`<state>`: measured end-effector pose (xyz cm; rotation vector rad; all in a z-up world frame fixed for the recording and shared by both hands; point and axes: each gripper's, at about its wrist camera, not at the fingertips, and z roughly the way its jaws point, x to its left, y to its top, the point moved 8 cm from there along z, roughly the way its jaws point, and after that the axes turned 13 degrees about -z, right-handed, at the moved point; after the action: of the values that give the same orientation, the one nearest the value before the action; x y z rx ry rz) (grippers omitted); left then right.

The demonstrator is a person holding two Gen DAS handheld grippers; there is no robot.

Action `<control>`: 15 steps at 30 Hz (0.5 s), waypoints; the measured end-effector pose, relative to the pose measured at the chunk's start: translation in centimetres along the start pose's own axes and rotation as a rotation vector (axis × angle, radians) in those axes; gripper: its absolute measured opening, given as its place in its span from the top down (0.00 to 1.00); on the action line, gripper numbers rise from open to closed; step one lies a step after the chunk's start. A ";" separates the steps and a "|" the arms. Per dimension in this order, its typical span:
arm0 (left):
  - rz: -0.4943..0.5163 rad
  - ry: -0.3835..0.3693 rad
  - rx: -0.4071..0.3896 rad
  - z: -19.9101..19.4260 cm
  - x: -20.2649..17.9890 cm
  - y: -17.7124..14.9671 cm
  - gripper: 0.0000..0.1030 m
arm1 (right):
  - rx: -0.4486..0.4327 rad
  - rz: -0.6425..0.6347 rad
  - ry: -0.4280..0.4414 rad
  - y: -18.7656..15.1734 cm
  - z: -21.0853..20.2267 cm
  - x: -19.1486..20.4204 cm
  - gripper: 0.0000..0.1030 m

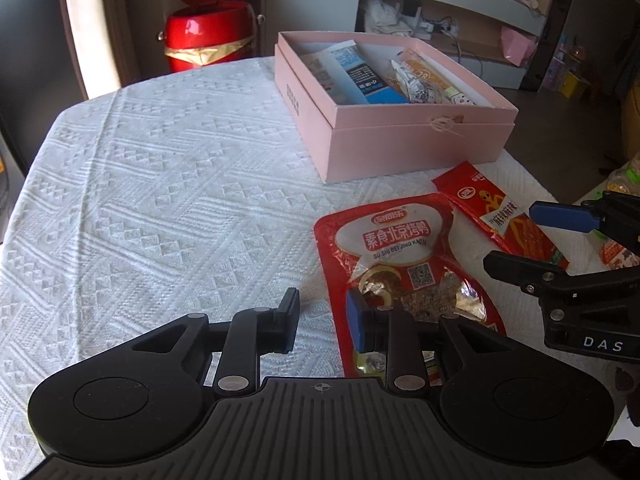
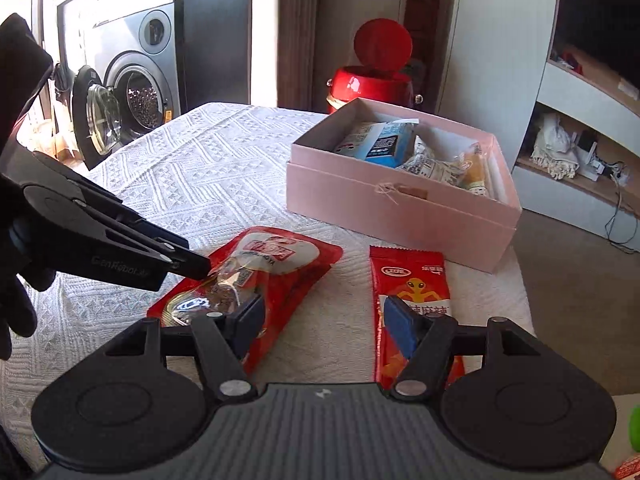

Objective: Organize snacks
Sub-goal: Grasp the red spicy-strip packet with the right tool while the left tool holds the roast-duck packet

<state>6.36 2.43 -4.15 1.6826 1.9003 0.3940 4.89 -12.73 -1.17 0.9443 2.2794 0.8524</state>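
A pink box [image 1: 400, 140] [image 2: 400, 216] stands open on the white tablecloth with a blue carton [image 1: 360, 76] and other packets inside. In front of it lie a red duck-snack pouch [image 1: 396, 248] [image 2: 280, 264] and a narrow red strip packet [image 1: 496, 208] [image 2: 412, 276], both flat. My left gripper [image 1: 322, 320] [image 2: 196, 266] hovers at the pouch's near left edge, its jaws narrowly apart over bare cloth, holding nothing. My right gripper [image 2: 324, 324] [image 1: 532, 240] is open, one finger over the pouch's right edge and the other over the strip packet.
A red bin [image 1: 208, 36] [image 2: 372, 80] with its lid up stands beyond the table. A washing machine [image 2: 132, 96] is at the far left. The table's right edge runs close to the strip packet. More snack wrappers [image 1: 616, 252] lie at the right. A gloved hand [image 2: 16, 312] holds the left gripper.
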 end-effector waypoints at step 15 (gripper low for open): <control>-0.148 -0.142 0.021 0.7 1.1 1.2 0.71 | -0.019 0.156 0.071 -1.5 1.7 -1.4 0.31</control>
<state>7.68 3.58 -4.25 1.5287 1.9144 0.1919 6.28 -13.98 -3.06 1.1114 2.2753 0.9870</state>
